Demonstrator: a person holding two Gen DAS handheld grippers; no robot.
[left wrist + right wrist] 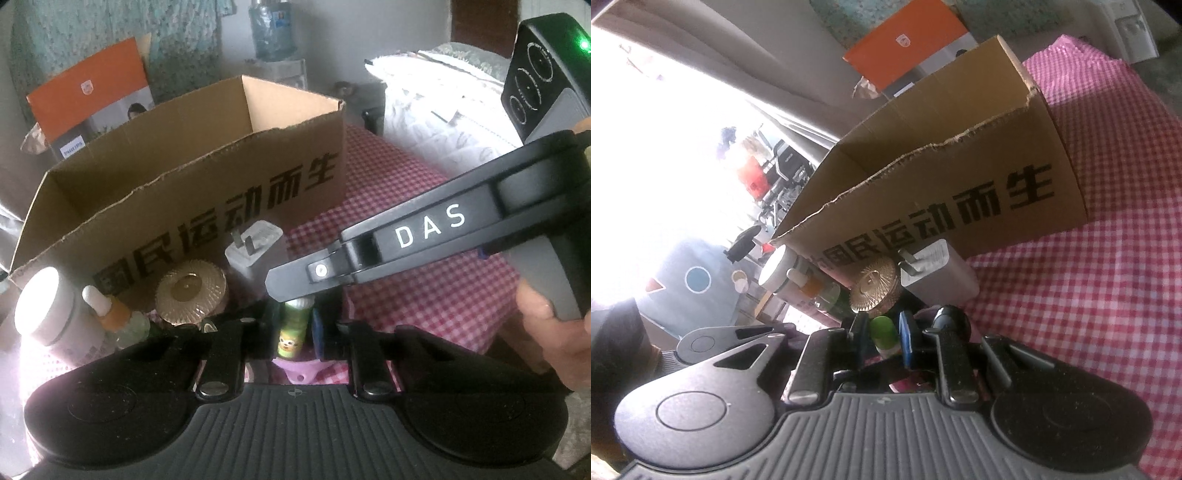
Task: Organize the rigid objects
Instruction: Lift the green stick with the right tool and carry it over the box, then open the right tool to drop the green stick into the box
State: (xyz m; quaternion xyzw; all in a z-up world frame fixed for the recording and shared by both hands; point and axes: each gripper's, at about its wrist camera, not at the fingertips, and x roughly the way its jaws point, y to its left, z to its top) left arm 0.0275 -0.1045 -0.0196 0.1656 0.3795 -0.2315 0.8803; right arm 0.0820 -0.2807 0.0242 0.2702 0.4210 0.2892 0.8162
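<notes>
A small green tube with a cartoon face stands between the fingers of my left gripper, which is shut on it. My right gripper is shut on the same green tube from above; its body crosses the left wrist view. Behind stand a white charger plug, a ribbed gold lid, a dropper bottle and a white jar. An open cardboard box sits behind them.
A pink checked cloth covers the table. An orange and white carton leans behind the box. A water bottle stands far back. A pink object lies under the tube.
</notes>
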